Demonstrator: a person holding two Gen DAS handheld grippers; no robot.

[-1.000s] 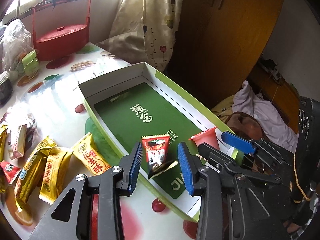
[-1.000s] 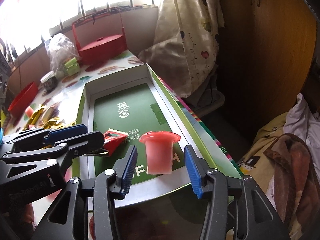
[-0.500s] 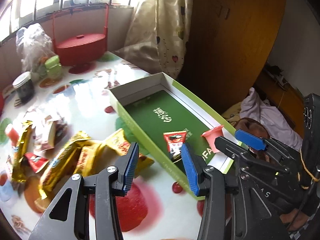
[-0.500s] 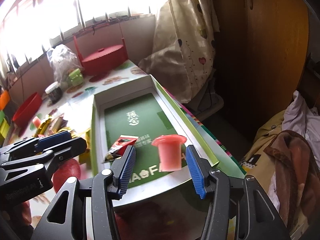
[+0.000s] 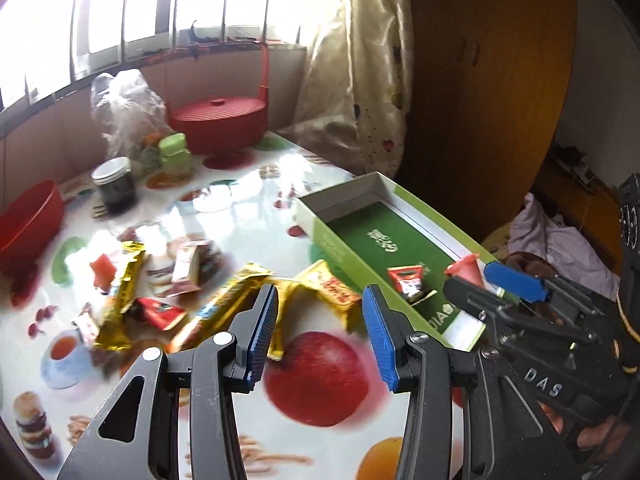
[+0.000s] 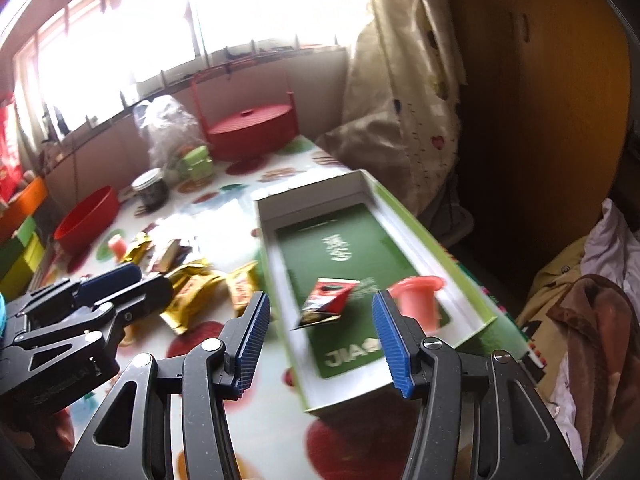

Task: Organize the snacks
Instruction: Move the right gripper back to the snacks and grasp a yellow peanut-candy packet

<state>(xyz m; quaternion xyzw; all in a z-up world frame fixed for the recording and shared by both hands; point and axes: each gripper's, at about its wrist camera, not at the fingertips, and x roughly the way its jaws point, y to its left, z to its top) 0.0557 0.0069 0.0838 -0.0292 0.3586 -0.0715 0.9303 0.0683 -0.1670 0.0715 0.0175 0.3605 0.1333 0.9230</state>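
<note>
Both claws hang above the bench [image 5: 248, 216] with their blue pads apart and nothing between them: the left claw [image 5: 318, 334] sits over the printed apple on the cloth, just short of the loose snacks, and the right claw [image 6: 320, 338] sits over the near end of the green box [image 6: 416, 224]. Two snacks already lie inside the box, a small red packet [image 6: 326, 302] leaning on the green liner and a pink jelly cup [image 6: 416, 300] standing beside it toward the right wall. The rest of the snacks are spread on the bench to the left of the box: several gold wrappers [image 5: 324, 292], one of them just beside the box's outer wall, a red packet [image 5: 158, 314] and a brown-and-white bar [image 5: 188, 266] farther off. The step in hand appears to be the reach for the next loose snack. It is probably best done by lowering the left claw over the nearest gold wrapper with the pads either side of its narrow width, closing on the stiff body and not the crimped end, and lifting clear of the box wall before moving across. The wrappers overlap, so a shallow grip may drag a neighbour along. The red bowl [image 5: 28, 220], dark jar [image 5: 116, 190] and red lidded basket [image 5: 218, 122] stand well apart at the back.
</note>
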